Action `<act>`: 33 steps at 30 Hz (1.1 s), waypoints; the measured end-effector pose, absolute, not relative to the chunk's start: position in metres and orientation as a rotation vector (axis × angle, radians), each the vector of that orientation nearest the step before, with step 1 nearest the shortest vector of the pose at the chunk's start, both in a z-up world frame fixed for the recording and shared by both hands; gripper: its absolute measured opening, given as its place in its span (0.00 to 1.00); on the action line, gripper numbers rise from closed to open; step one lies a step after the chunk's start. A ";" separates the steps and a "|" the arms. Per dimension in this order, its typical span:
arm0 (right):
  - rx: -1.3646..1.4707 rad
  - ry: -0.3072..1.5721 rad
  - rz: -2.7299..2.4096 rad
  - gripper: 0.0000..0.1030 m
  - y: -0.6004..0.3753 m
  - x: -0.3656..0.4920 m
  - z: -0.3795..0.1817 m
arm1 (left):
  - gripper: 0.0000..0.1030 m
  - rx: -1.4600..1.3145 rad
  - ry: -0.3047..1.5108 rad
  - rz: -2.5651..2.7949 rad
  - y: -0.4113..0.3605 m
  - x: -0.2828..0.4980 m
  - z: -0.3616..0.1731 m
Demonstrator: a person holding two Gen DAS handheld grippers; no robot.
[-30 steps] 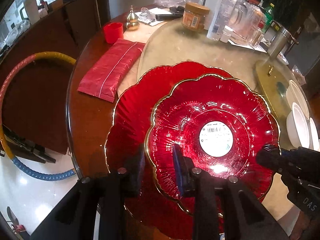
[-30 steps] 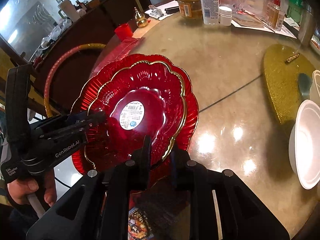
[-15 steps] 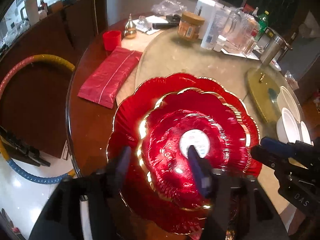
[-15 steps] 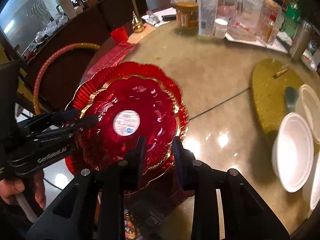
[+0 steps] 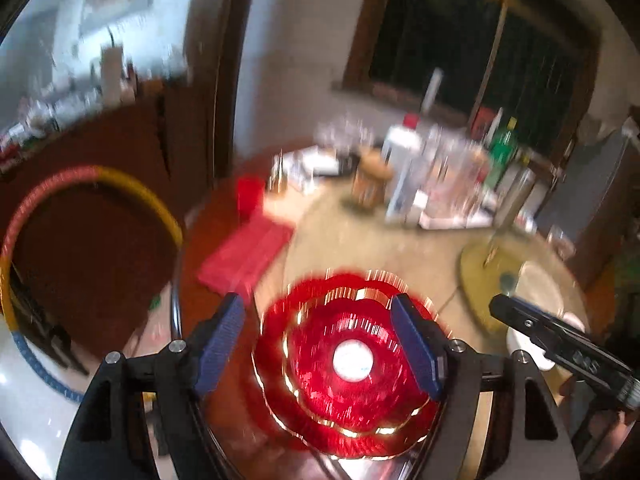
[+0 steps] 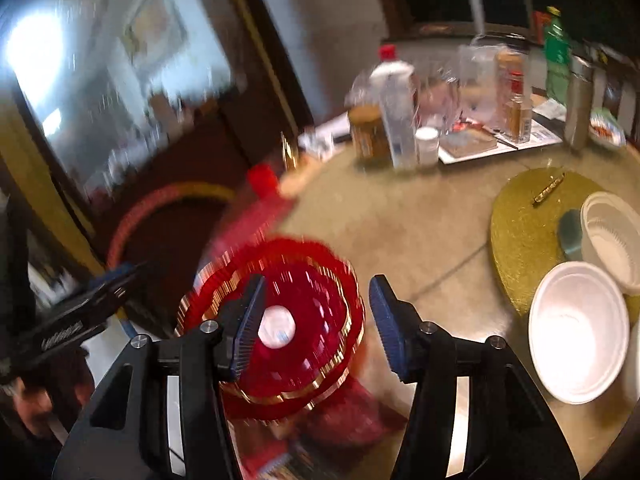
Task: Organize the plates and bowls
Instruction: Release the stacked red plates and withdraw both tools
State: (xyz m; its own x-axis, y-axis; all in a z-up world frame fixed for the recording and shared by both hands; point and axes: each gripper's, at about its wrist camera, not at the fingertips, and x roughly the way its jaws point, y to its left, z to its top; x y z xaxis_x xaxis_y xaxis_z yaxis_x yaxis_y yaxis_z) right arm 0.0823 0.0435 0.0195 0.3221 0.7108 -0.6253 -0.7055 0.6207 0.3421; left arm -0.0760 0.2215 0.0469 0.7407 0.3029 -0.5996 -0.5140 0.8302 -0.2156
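Two red plates with gold scalloped rims lie stacked near the table's front edge, the smaller plate (image 5: 320,364) (image 6: 316,312) on the larger plate (image 5: 360,284) (image 6: 296,250). My left gripper (image 5: 316,304) hangs above them, its jaws opening, with nothing between the blue pads. My right gripper (image 6: 317,284) is also above the stack with its jaws opening and nothing in them. Two white bowls (image 6: 576,332) (image 6: 612,240) stand to the right. Both views are blurred.
A gold placemat (image 6: 524,236) lies under the farther bowl. Bottles and jars (image 6: 396,112) crowd the back of the table. A red packet (image 5: 248,256) and a red cup (image 5: 250,196) lie left of the plates. A coloured hoop (image 5: 80,184) leans beyond the table edge.
Both grippers were shut on the smaller plate's rim. They have let go, opened wide and risen away, leaving it on the larger plate.
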 end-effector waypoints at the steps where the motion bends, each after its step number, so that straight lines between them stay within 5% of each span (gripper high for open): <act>1: 0.068 0.810 0.921 0.60 0.036 0.086 0.020 | 0.77 -0.369 0.542 0.464 0.218 -0.082 0.054; 9: 0.367 0.792 0.864 0.62 -0.009 0.117 0.014 | 0.78 -0.308 0.466 0.475 0.187 -0.085 0.081; 11: 0.392 0.792 0.865 0.79 -0.014 0.118 0.016 | 0.79 -0.310 0.472 0.463 0.174 -0.083 0.082; 16: 0.411 0.809 0.897 0.81 -0.023 0.117 0.018 | 0.82 -0.367 0.530 0.386 0.156 -0.077 0.080; 20: 0.362 0.824 0.871 1.00 -0.027 0.115 0.020 | 0.84 -0.447 0.573 0.330 0.153 -0.076 0.076; 33: 0.154 0.864 0.725 1.00 -0.065 0.096 0.015 | 0.85 -0.474 0.633 0.165 0.118 -0.041 0.058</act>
